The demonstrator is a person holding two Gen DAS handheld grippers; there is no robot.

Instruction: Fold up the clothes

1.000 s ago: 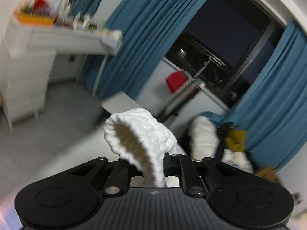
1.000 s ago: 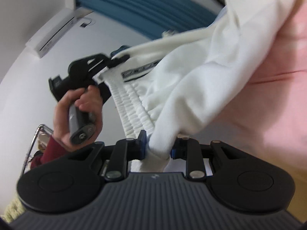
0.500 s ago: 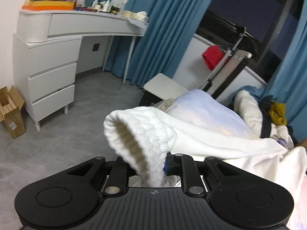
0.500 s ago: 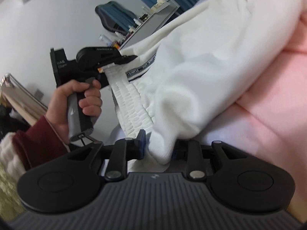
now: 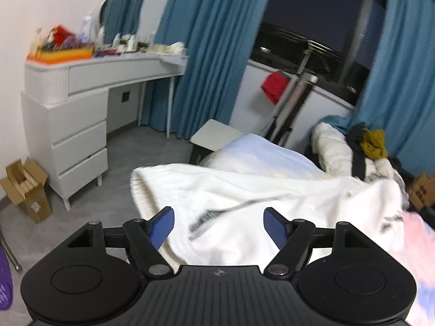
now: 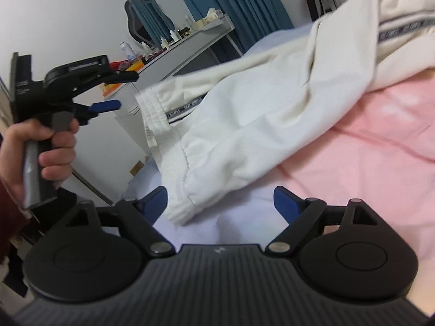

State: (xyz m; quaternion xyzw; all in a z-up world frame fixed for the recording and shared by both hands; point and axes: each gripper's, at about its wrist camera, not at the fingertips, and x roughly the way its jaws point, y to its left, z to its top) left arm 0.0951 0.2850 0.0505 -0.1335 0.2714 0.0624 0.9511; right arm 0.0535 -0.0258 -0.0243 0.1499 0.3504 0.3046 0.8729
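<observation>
Both grippers let go. Our left gripper (image 5: 218, 224) has just been opening: fingers wide, blue pads clear of the cloth, white trousers (image 5: 244, 203) lying ahead at 12 o'clock with nothing pinched. Our right gripper (image 6: 219, 203) has just been opening too: fingers wide, the trousers' ribbed cuff (image 6: 187, 203) sits between the pads, nearer the 9 o'clock finger, not pressed. In the right wrist view the trousers run from the cuff up toward 1 o'clock across the pink bedsheet (image 6: 367, 163) on the bed, striped tape along the side. Left hand (image 6: 35, 149) grips its handle at 9 o'clock, just beside the waistband, apart from it. White dresser (image 5: 78, 125) at 10 o'clock in the left view.
</observation>
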